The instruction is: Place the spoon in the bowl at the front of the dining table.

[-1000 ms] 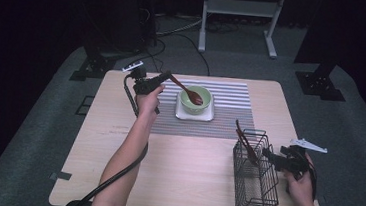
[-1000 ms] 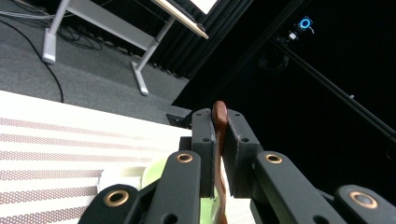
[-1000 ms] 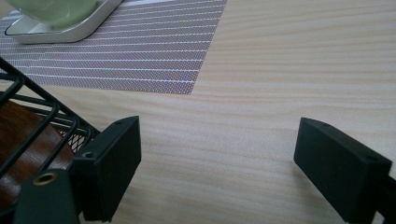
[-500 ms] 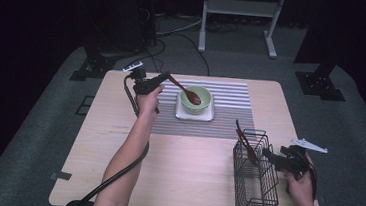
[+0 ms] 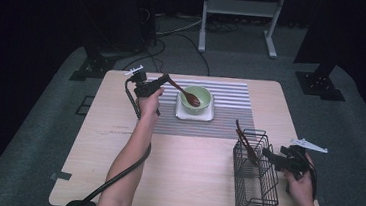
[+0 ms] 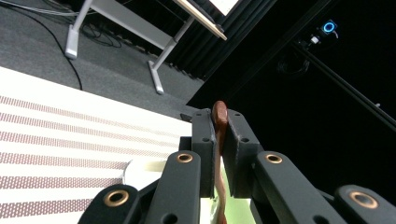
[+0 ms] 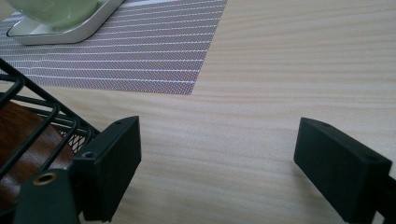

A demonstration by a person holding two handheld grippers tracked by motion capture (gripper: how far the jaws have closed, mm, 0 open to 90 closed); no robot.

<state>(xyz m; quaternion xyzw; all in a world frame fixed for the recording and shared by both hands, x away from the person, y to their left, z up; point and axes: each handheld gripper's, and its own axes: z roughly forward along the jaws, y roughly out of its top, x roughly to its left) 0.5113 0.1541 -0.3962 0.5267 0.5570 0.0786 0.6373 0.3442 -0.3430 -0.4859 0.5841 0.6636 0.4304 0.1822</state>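
The wooden spoon [image 5: 186, 94] is pinched by its handle end in the left hand-held gripper [image 5: 162, 80], its bowl resting inside the green bowl [image 5: 196, 98] at about twelve o'clock on the tabletop [image 5: 201, 160]. A sideways drag could tip that bowl off its white tray [image 5: 195, 115], and the thin handle could swivel between the pads. Nearest, at four o'clock, the right hand-held gripper [image 5: 267, 152] hangs wide and empty beside the wire basket [image 5: 255, 174] close to the right edge; the middle lies bare.

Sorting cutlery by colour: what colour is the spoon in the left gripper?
Reddish brown spoon, best in the high view.
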